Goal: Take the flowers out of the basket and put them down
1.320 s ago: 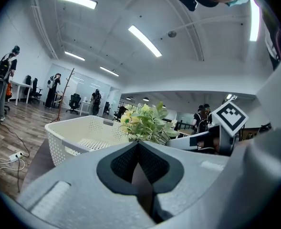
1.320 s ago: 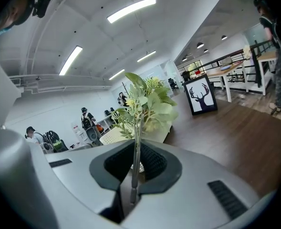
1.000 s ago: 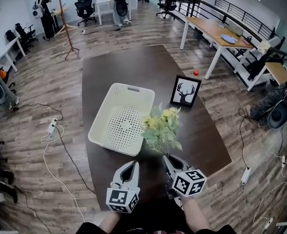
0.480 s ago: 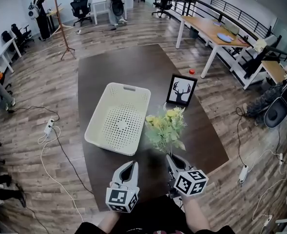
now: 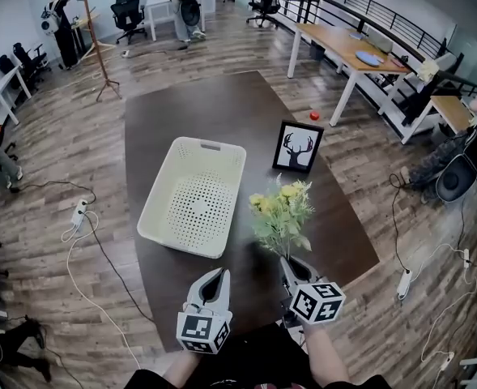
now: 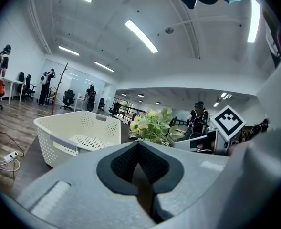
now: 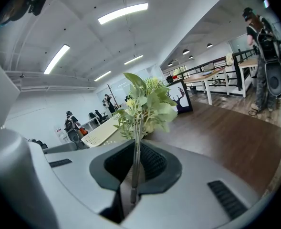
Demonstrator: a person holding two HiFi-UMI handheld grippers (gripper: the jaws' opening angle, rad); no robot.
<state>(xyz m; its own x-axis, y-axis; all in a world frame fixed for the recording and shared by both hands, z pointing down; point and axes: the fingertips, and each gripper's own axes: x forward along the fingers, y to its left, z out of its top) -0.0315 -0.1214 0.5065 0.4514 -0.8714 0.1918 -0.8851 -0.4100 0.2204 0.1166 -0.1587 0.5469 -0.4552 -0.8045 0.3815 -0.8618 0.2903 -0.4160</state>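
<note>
A bunch of yellow-and-green artificial flowers (image 5: 282, 212) stands upright over the dark table, just right of the empty cream basket (image 5: 160, 218). My right gripper (image 5: 290, 264) is shut on the thin stem (image 7: 136, 162); in the right gripper view the leaves (image 7: 147, 104) rise straight above the jaws. The left gripper (image 5: 219, 274) hovers by the table's near edge, below the basket's near corner, shut with nothing in it. In the left gripper view, the basket (image 6: 76, 131) lies ahead on the left and the flowers (image 6: 152, 125) to the right.
A framed deer picture (image 5: 296, 146) stands on the table beyond the flowers. The dark table (image 5: 222, 108) stretches away behind the basket. Desks, chairs, a coat stand and people fill the office around it; cables and a power strip (image 5: 78, 211) lie on the floor left.
The flowers, held in the right gripper, have shifted a little to the right, away from the basket's near corner. The left gripper has stayed put.
</note>
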